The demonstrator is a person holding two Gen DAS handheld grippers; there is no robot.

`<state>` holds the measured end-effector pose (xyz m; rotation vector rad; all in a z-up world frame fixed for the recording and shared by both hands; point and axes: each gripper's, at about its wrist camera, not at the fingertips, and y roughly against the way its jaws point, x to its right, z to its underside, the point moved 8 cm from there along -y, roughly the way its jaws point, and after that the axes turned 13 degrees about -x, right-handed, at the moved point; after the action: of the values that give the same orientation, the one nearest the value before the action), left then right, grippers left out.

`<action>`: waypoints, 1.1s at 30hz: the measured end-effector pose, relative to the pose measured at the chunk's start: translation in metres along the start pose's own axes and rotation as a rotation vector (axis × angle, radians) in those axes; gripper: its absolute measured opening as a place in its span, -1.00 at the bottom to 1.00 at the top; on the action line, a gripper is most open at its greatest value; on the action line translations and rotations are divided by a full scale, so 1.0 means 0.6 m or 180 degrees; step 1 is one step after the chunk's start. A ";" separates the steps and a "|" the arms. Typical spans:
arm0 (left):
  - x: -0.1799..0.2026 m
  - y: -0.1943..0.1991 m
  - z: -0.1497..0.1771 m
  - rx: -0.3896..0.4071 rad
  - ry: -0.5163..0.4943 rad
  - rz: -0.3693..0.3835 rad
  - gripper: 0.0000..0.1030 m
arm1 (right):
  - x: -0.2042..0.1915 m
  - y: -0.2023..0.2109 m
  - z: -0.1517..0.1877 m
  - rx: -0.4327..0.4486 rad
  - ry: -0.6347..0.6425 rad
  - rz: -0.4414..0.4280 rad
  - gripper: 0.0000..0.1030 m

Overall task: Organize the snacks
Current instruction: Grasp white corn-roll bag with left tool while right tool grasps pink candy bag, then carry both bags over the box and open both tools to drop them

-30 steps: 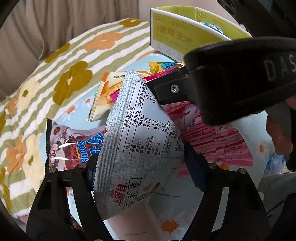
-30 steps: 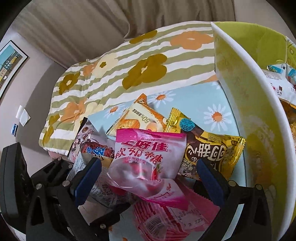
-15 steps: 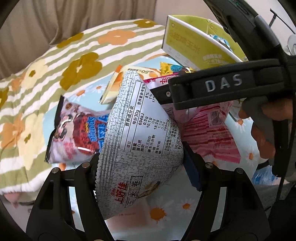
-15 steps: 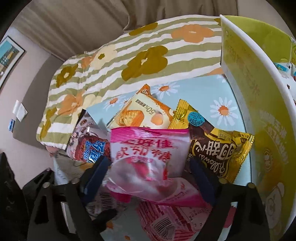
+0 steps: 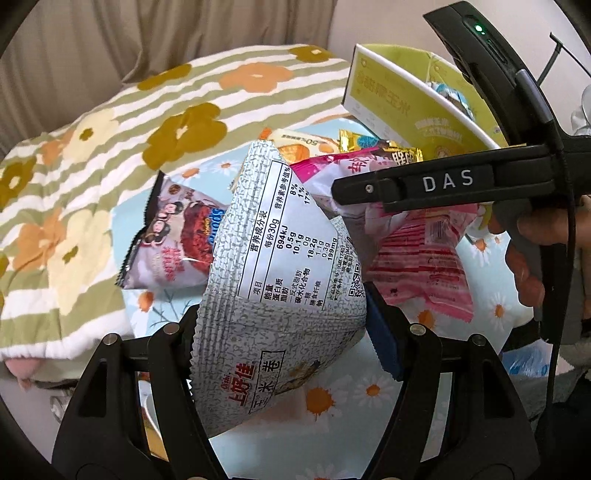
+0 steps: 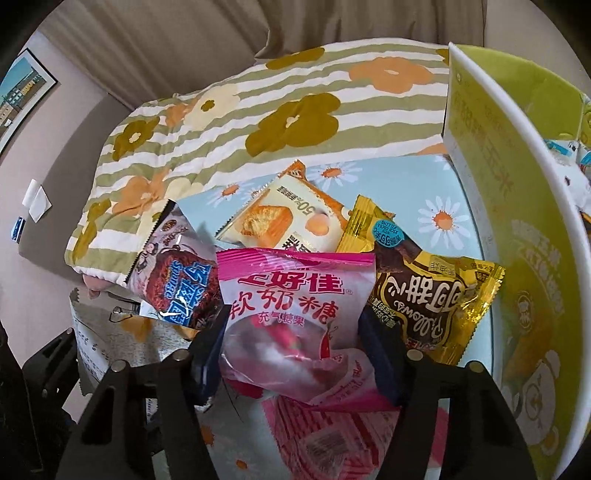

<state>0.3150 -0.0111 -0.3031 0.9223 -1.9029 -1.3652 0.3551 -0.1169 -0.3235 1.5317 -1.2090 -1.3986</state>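
The grey snack bag (image 5: 280, 295) printed with a nutrition table hangs pinched between the fingers of the left gripper (image 5: 284, 321), lifted clear of the daisy-print cloth (image 5: 373, 387) that covers the bench. The pink candy bag (image 6: 295, 325) sits between the fingers of the right gripper (image 6: 295, 354), whose jaws have just been closing and now press on both of its sides. In the right wrist view, at 10 o'clock from the pink bag lies a purple snack pack (image 6: 173, 273), at 12 o'clock a cream and orange bread pack (image 6: 284, 218), and at 3 o'clock a gold and brown chocolate pack (image 6: 428, 295), all resting on the cloth. Just below the pink bag a striped pink wrapper (image 6: 332, 439) lies flat. At 2 o'clock stands an open yellow-green carton (image 6: 517, 229) with white edges; small white and blue packets (image 6: 569, 162) show inside it, too small to tell apart. Beyond the bench, at 11 to 12 o'clock, lies a green-and-white striped quilt (image 6: 258, 110) with orange and olive flowers, backed by beige curtains (image 6: 221, 33). On the wall at 9 o'clock hangs a framed picture (image 6: 22, 92). In the left wrist view a hand (image 5: 532, 254) at 3 o'clock grasps the right gripper's handle.
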 end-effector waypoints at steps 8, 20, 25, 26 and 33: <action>-0.010 0.060 0.016 0.0198 0.0117 -0.0057 0.32 | -0.028 0.075 0.009 0.0290 0.0065 -0.0070 0.14; 0.012 0.188 -0.075 0.0742 0.0093 -0.0244 0.32 | -0.025 0.243 0.010 0.0904 0.0066 -0.0148 0.13; 0.052 0.229 -0.134 0.0960 0.0165 -0.0221 0.32 | 0.027 0.308 0.011 0.1133 0.0023 -0.0162 0.13; 0.061 0.233 -0.144 0.0987 0.0175 -0.0220 0.32 | 0.041 0.320 0.011 0.1160 0.0020 -0.0161 0.13; 0.178 0.238 -0.227 0.1125 0.0266 -0.0086 0.32 | 0.181 0.396 0.024 0.1262 -0.0013 -0.0106 0.13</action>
<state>0.3374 -0.1385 -0.1200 1.1571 -2.1108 -1.0022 0.2981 -0.2899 -0.1354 1.8206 -1.5370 -1.2316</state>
